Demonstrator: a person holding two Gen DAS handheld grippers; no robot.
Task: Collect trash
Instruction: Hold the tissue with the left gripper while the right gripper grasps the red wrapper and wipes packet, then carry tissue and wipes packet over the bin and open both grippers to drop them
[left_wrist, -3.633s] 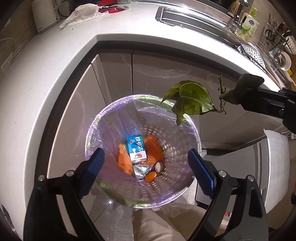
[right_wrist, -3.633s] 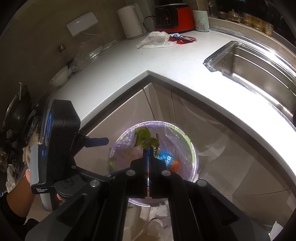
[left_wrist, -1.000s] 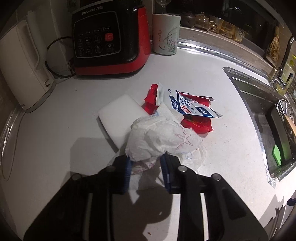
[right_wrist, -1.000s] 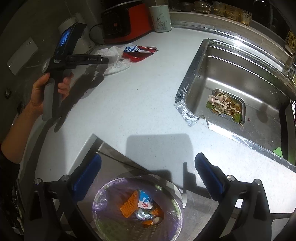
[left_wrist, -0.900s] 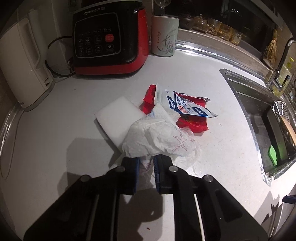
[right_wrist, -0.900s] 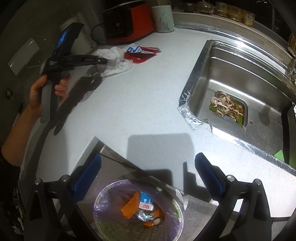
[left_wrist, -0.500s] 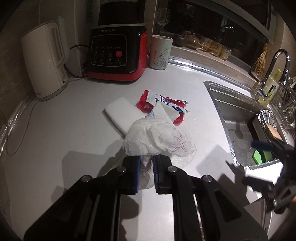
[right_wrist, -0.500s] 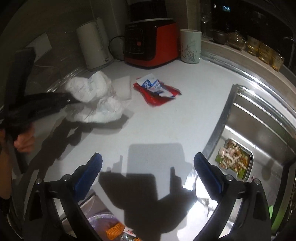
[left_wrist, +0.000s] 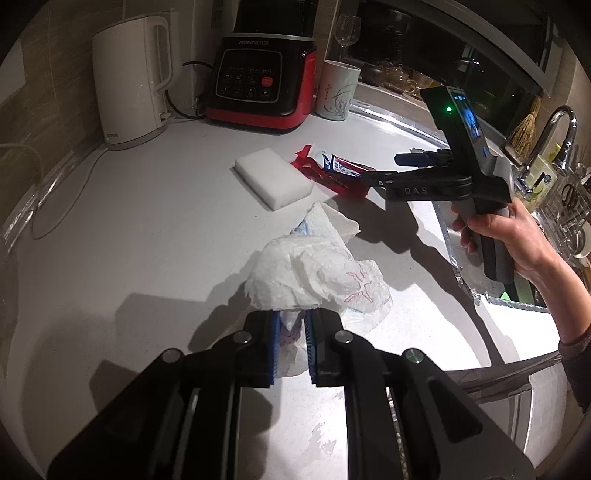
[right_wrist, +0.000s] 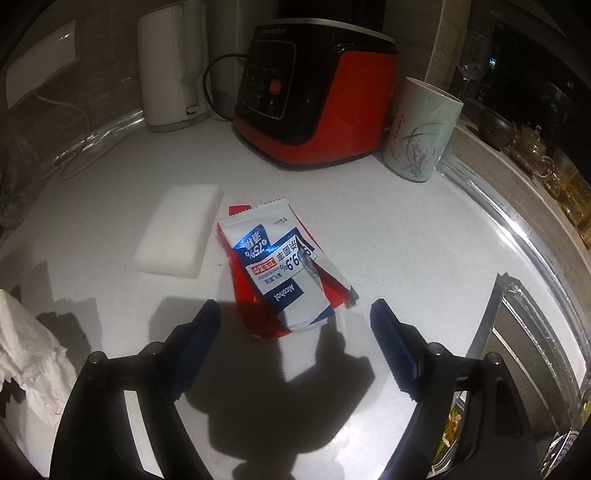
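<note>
My left gripper (left_wrist: 290, 325) is shut on crumpled white tissue paper (left_wrist: 314, 277) and holds it just above the white counter; the tissue also shows at the left edge of the right wrist view (right_wrist: 26, 354). My right gripper (right_wrist: 291, 332) is open and empty, hovering just short of a white-and-blue alcohol wipe packet (right_wrist: 277, 269) that lies on red wrappers (right_wrist: 255, 317). In the left wrist view the right gripper (left_wrist: 384, 168) reaches over those wrappers (left_wrist: 332, 173).
A white sponge block (right_wrist: 179, 236) lies left of the wrappers. A red and black appliance (right_wrist: 314, 103), a white kettle (right_wrist: 173, 66) and a pale cup (right_wrist: 421, 133) stand at the back. The sink (right_wrist: 535, 332) is to the right.
My left gripper has lifted the tissue off the pile and drawn it back toward me. My right gripper has moved from over the trash bin to the wrappers, still open.
</note>
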